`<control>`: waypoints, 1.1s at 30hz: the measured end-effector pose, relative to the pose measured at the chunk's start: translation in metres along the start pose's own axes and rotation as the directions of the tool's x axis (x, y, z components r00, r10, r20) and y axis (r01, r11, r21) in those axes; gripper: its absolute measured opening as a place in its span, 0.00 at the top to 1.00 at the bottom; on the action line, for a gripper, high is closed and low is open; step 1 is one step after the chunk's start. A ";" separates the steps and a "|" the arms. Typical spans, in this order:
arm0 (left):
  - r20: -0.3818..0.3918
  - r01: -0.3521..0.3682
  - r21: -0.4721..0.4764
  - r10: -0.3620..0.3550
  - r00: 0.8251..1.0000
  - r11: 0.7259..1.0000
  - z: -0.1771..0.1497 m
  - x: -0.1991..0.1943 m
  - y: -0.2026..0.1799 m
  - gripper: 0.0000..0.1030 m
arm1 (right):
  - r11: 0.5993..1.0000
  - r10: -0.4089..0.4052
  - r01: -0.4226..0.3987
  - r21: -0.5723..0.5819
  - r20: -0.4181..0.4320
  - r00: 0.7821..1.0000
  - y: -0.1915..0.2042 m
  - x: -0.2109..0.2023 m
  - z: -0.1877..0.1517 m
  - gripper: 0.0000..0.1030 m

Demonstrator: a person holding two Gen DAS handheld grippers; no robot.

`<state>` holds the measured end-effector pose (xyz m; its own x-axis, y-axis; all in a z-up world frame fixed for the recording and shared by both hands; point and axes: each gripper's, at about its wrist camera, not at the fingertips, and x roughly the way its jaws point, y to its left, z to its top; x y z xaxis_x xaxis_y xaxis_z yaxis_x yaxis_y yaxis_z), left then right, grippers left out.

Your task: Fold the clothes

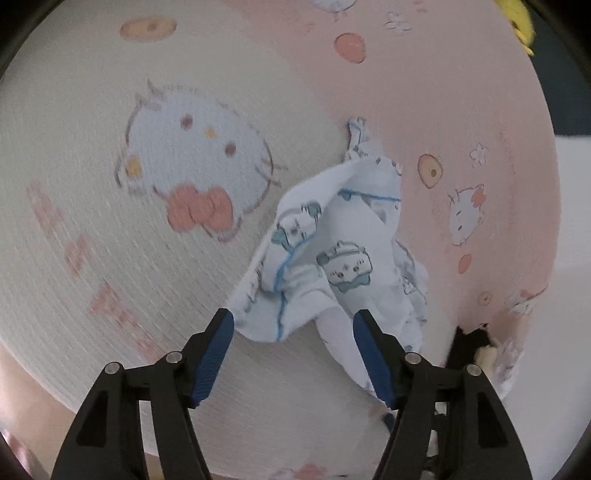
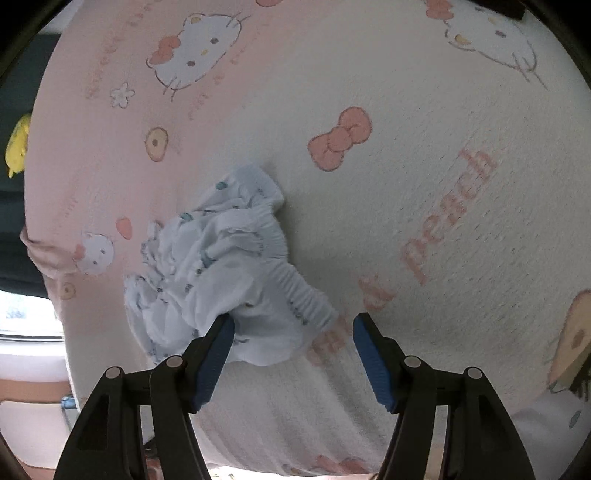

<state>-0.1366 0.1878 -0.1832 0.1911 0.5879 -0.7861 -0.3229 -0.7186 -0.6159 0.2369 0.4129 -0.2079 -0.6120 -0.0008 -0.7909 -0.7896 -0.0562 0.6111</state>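
Note:
A small white garment (image 1: 332,251) with blue cartoon prints and blue seams lies crumpled on a pink and cream cartoon-cat blanket (image 1: 166,258). My left gripper (image 1: 293,319) is open just above its near edge, fingers straddling the cloth. In the right wrist view the same garment (image 2: 221,273) shows its gathered elastic waistband (image 2: 295,291) on the blanket (image 2: 424,184). My right gripper (image 2: 293,321) is open, its left finger (image 2: 214,358) over the garment's near edge and the waistband end between the fingers.
A yellow object (image 1: 519,22) sits past the blanket's far edge, also in the right wrist view (image 2: 16,147). The blanket's edge drops off at right (image 1: 517,332). Another printed white cloth shows at the lower right of the right wrist view (image 2: 554,417).

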 end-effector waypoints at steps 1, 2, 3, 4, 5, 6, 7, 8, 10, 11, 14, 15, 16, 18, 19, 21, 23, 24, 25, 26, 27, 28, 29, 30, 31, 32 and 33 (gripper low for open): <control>-0.016 0.016 -0.021 -0.016 1.000 1.000 -0.002 0.004 -0.001 0.37 | 1.000 0.003 -0.003 0.000 -0.007 1.000 0.001 0.001 0.000 0.36; -0.030 0.022 -0.037 -0.023 0.999 0.999 -0.004 0.009 -0.003 0.37 | 1.000 0.001 -0.001 0.000 -0.015 1.000 0.005 0.005 0.000 0.36; -0.045 0.026 -0.054 -0.028 0.999 0.998 -0.005 0.012 -0.002 0.37 | 1.000 -0.002 0.002 -0.001 -0.024 1.000 0.008 0.008 0.000 0.36; -0.058 0.033 -0.070 -0.037 0.998 0.997 -0.005 0.016 -0.002 0.37 | 1.000 -0.002 0.002 0.001 -0.032 0.999 0.011 0.011 -0.001 0.36; -0.070 0.042 -0.086 -0.048 0.996 0.995 -0.005 0.020 -0.003 0.37 | 1.000 0.000 0.000 0.007 -0.040 0.999 0.011 0.013 -0.002 0.36; -0.077 0.045 -0.099 -0.053 0.996 0.994 -0.005 0.022 -0.003 0.37 | 1.000 0.002 -0.001 0.014 -0.042 0.999 0.010 0.014 -0.001 0.36; -0.079 0.048 -0.106 -0.057 0.995 0.993 -0.004 0.025 -0.004 0.37 | 1.000 0.003 -0.003 0.022 -0.039 0.999 0.011 0.016 -0.001 0.36; -0.074 0.050 -0.102 -0.057 0.996 0.994 -0.002 0.029 -0.007 0.37 | 1.000 0.005 -0.004 0.031 -0.036 0.999 0.012 0.018 0.000 0.35; -0.064 0.037 -0.090 -0.043 0.997 0.995 -0.001 0.029 -0.011 0.37 | 0.999 0.008 -0.007 0.047 -0.030 1.000 0.014 0.022 0.002 0.35; -0.060 0.026 -0.087 -0.031 0.998 0.996 0.001 0.034 -0.013 0.37 | 0.998 0.007 -0.006 0.055 -0.025 1.000 0.014 0.022 0.003 0.35; -0.054 0.005 -0.068 -0.008 0.999 0.998 0.008 0.043 -0.016 0.37 | 0.996 0.018 -0.017 0.085 -0.007 1.000 0.012 0.021 0.006 0.35; -0.039 -0.004 -0.064 0.001 0.999 0.998 0.011 0.042 -0.017 0.37 | 0.995 0.019 -0.019 0.095 0.001 1.000 0.010 0.020 0.007 0.35; -0.022 -0.015 -0.053 0.014 1.000 0.998 0.013 0.041 -0.018 0.37 | 0.995 0.019 -0.020 0.101 0.011 1.000 0.009 0.020 0.008 0.35; 0.017 -0.050 -0.010 0.050 0.999 0.999 0.017 0.037 -0.021 0.37 | 0.995 0.007 -0.010 0.102 0.032 0.999 0.010 0.020 0.011 0.36; 0.039 -0.069 0.014 0.069 0.997 0.997 0.019 0.034 -0.023 0.37 | 0.995 0.001 -0.005 0.103 0.039 0.999 0.009 0.020 0.012 0.36; 0.087 -0.133 0.087 0.125 0.988 0.987 0.021 0.029 -0.025 0.40 | 0.994 0.003 -0.009 0.106 0.052 0.999 0.008 0.020 0.013 0.36; 0.108 -0.185 0.158 0.169 0.980 0.970 0.021 0.029 -0.026 0.56 | 0.995 0.004 -0.010 0.103 0.059 0.998 0.008 0.021 0.015 0.36; 0.118 -0.211 0.195 0.191 0.975 0.958 0.021 0.029 -0.026 0.68 | 0.996 -0.005 -0.001 0.094 0.065 0.998 0.010 0.021 0.016 0.37; 0.126 -0.229 0.225 0.205 0.971 0.947 0.020 0.029 -0.026 0.72 | 0.997 -0.020 0.014 0.078 0.077 0.997 0.012 0.021 0.017 0.47; 0.129 -0.236 0.246 0.209 0.969 0.940 0.019 0.029 -0.026 0.78 | 0.998 -0.036 0.031 0.059 0.087 0.996 0.014 0.020 0.017 0.63; 0.132 -0.242 0.266 0.213 0.968 0.933 0.018 0.030 -0.025 0.82 | 0.998 -0.054 0.051 0.033 0.092 0.994 0.016 0.021 0.017 0.69; 0.136 -0.243 0.284 0.212 0.968 0.928 0.017 0.029 -0.025 0.83 | 0.997 -0.071 0.071 0.007 0.097 0.993 0.018 0.023 0.017 0.71; 0.144 -0.236 0.298 0.201 0.969 0.925 0.015 0.027 -0.026 0.86 | 0.996 -0.089 0.091 -0.019 0.103 0.991 0.021 0.024 0.017 0.75; 0.150 -0.231 0.309 0.193 0.970 0.922 0.014 0.025 -0.027 0.87 | 0.993 -0.101 0.106 -0.041 0.108 0.989 0.023 0.024 0.017 0.78; 0.154 -0.232 0.316 0.192 0.969 0.920 0.013 0.023 -0.027 0.88 | 0.992 -0.105 0.112 -0.056 0.110 0.988 0.025 0.022 0.016 0.78; 0.155 -0.236 0.323 0.195 0.968 0.916 0.011 0.021 -0.027 0.88 | 0.991 -0.109 0.117 -0.070 0.112 0.988 0.027 0.020 0.015 0.78; 0.155 -0.237 0.329 0.196 0.968 0.914 0.010 0.018 -0.027 0.89 | 0.989 -0.112 0.123 -0.085 0.115 0.987 0.029 0.019 0.015 0.79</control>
<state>-0.1334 0.2220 -0.1803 -0.0216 0.4860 -0.8737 -0.6453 -0.6742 -0.3591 0.2020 0.4261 -0.2047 -0.5204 0.1202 -0.8454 -0.8520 -0.1403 0.5044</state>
